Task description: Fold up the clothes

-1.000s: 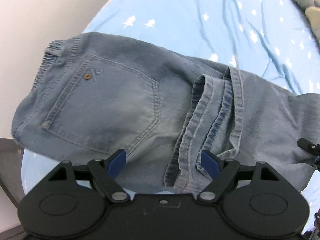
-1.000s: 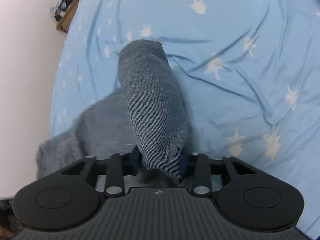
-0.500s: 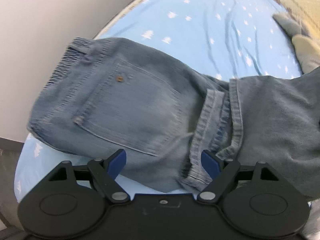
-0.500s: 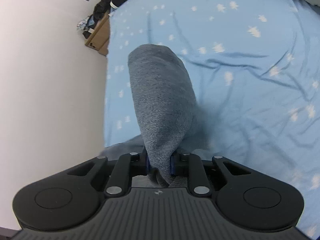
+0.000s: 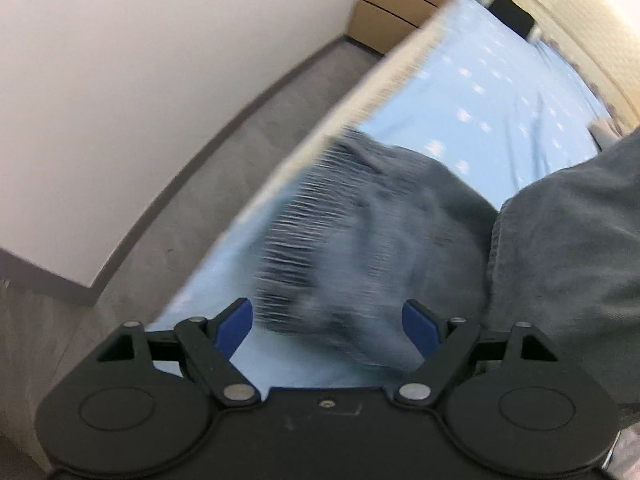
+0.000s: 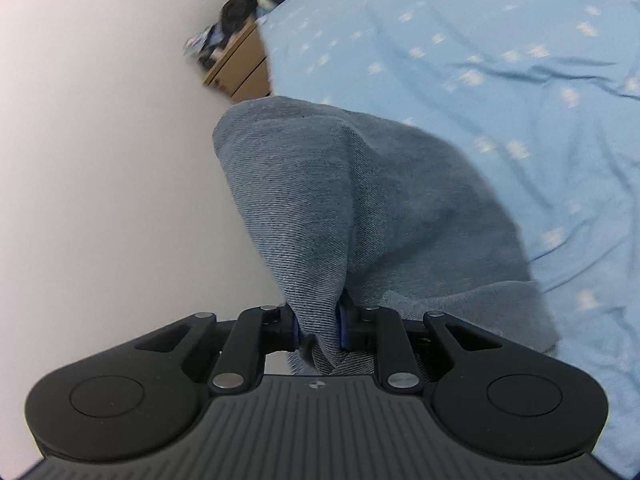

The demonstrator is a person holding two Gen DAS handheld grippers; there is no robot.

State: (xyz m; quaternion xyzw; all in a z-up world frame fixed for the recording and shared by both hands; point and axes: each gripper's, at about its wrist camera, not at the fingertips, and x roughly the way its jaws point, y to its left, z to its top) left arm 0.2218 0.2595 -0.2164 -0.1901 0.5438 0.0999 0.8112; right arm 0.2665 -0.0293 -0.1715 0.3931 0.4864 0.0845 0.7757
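Observation:
Blue denim jeans (image 5: 380, 248) lie on the light blue bed sheet (image 5: 472, 92) near its left edge, blurred by motion. Part of the denim (image 5: 568, 264) rises at the right of the left wrist view, lifted off the bed. My left gripper (image 5: 328, 320) is open and empty, just short of the waistband end of the jeans. My right gripper (image 6: 318, 328) is shut on a fold of the jeans (image 6: 320, 208) and holds it up above the bed.
A white wall (image 5: 140, 80) and grey floor (image 5: 168, 232) run along the bed's left side. A wooden drawer unit (image 5: 396, 12) stands at the far end, also in the right wrist view (image 6: 236, 68) with dark clutter on top. The star-patterned sheet (image 6: 500, 60) stretches to the right.
My right gripper has lifted the denim fold higher and swung it toward the wall. My left gripper has tilted and swung left, now showing floor and wall; the jeans have bunched up.

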